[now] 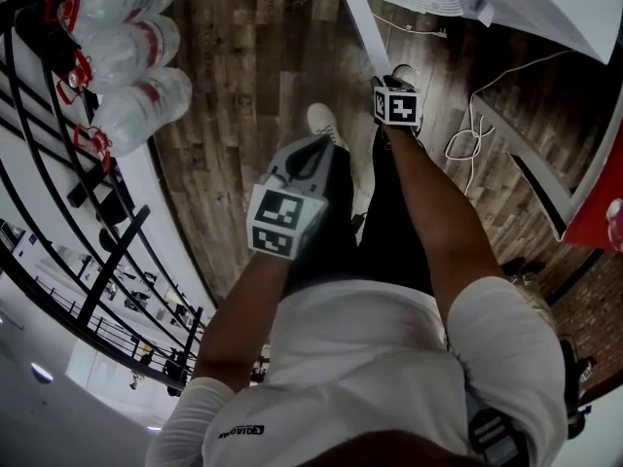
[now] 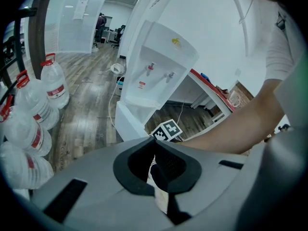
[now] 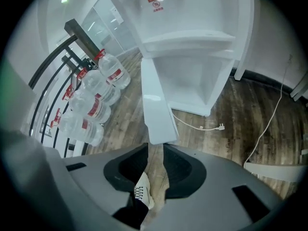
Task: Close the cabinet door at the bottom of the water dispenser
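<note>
The white water dispenser (image 3: 192,13) stands ahead with its bottom cabinet (image 3: 202,85) open and empty. The cabinet door (image 3: 156,109) is swung out and points edge-on at my right gripper (image 3: 155,146). That gripper's jaws stand a little apart with nothing between them, their tips just short of the door's free edge. In the head view the door (image 1: 363,22) runs down to the right gripper (image 1: 387,78). My left gripper (image 2: 154,142) is held back at the person's leg, jaws touching at the tips and empty. From there I see the dispenser (image 2: 159,66) and its door (image 2: 130,124).
Several large water bottles (image 3: 94,105) lie left of the dispenser beside a black railing (image 1: 58,163). A white power cable (image 3: 202,126) trails on the wooden floor right of the door. A red-edged table (image 2: 211,88) stands right of the dispenser. The person's shoe (image 1: 326,120) is near the door.
</note>
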A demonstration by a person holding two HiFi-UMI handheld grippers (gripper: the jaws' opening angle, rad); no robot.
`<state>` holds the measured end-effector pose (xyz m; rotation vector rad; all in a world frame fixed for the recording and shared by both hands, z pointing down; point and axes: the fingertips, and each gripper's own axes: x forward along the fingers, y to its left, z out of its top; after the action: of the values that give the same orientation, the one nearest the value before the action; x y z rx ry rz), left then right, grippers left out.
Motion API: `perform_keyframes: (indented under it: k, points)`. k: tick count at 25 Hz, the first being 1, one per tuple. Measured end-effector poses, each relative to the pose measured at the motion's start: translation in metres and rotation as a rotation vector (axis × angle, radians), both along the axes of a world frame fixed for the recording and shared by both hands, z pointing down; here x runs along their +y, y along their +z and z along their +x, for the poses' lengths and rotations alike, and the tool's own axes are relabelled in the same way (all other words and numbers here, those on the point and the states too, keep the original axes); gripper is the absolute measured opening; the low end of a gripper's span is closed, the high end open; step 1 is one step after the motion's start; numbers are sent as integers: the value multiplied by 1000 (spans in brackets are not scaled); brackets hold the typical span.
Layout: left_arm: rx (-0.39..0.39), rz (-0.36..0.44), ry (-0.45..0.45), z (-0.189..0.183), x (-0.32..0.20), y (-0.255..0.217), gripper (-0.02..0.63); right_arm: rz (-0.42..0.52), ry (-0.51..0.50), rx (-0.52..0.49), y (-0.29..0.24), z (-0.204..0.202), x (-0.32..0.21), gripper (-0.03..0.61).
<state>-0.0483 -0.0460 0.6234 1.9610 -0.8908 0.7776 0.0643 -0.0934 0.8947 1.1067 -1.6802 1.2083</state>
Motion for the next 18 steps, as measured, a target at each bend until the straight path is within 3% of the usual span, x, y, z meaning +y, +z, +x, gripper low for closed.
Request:
perform_keyframes:
  k: [18]
  points:
    - [-6,-28,52,40,-11,11,-3,89,-8,79,-1,94,-52,95]
